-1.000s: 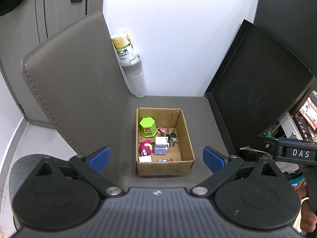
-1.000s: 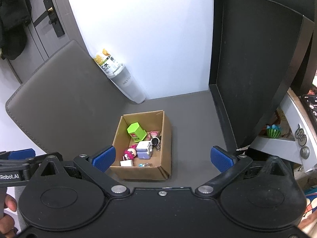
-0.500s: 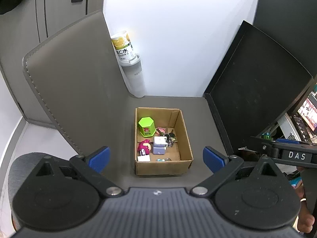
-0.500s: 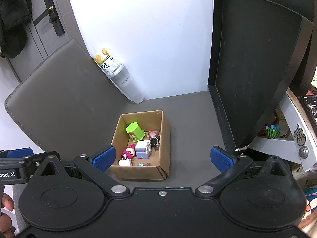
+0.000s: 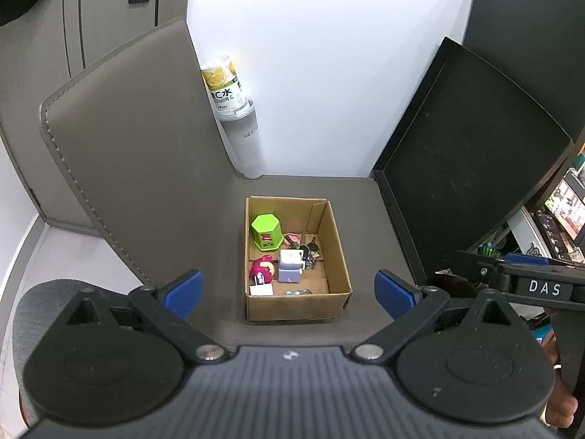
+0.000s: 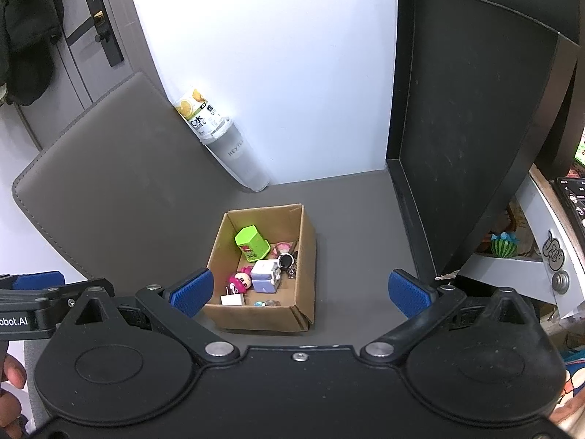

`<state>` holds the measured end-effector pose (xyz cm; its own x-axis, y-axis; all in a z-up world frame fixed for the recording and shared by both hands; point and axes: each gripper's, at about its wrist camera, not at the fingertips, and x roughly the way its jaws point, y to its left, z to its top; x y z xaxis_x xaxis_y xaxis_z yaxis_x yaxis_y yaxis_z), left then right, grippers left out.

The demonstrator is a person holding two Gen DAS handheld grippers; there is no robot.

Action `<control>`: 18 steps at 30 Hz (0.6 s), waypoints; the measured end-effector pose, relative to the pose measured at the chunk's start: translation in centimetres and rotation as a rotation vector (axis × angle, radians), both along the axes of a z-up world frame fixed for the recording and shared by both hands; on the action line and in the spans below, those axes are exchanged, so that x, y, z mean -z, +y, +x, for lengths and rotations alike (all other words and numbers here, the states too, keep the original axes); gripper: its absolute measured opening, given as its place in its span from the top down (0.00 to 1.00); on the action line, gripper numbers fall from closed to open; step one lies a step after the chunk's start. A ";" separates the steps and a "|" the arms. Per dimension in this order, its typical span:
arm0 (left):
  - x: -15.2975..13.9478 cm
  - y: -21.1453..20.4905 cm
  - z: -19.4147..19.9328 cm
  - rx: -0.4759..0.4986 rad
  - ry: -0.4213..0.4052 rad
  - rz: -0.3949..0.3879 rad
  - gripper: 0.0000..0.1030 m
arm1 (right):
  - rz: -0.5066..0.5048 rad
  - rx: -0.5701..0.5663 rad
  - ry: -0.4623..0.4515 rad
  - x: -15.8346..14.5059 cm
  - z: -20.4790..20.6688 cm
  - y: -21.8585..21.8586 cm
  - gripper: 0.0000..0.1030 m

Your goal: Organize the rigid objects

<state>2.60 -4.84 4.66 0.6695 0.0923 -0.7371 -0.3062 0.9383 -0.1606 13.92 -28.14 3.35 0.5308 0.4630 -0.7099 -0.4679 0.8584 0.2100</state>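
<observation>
Left gripper [image 5: 289, 289]: blue-padded fingers spread wide apart, nothing between them, held above the near edge of the worktop with the box framed in the gap.
Right gripper [image 6: 300, 289]: fingers likewise spread wide and empty, hovering over the near edge; its black body also shows at the right of the left wrist view [image 5: 519, 278].
Worktop [image 6: 351, 197]: dark grey matte surface, closed at the back by a white wall.
Open brown cardboard box [image 5: 338, 245]: sits near the middle of the worktop, top flaps gone or folded in (I cannot tell which).
Lime-green hexagonal plastic container [image 5: 266, 231]: upright in the box's far left corner, a red label on its side.
Pale lilac-and-white cube-shaped toy [image 5: 290, 265]: in the middle of the box, just beside the pink figure.
Pink round-headed toy figure [image 5: 261, 270]: against the box's left wall, nearer than the green container.
Small white card-like block [image 5: 260, 289]: in the near left corner of the box.
Bunch of dark keys [image 5: 310, 252]: right of the lilac toy, touching it or very close.
Tall grey bottle with a lemon-print label [image 5: 237, 124]: leaning in the far left corner of the worktop against the wall.
Grey stitched leather-look panel [image 5: 120, 139]: stands tilted along the left edge.
Black flat board [image 5: 471, 161]: stands along the right edge.
</observation>
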 end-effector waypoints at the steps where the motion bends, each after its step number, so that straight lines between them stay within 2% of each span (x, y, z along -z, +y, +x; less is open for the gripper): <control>1: 0.0 0.0 0.0 -0.001 0.001 0.000 0.03 | -0.003 -0.001 -0.001 0.0 0.0 0.0 0.00; 18: -0.1 -0.2 -0.1 0.005 -0.005 -0.001 0.03 | -0.015 -0.006 -0.007 0.0 -0.2 0.2 0.00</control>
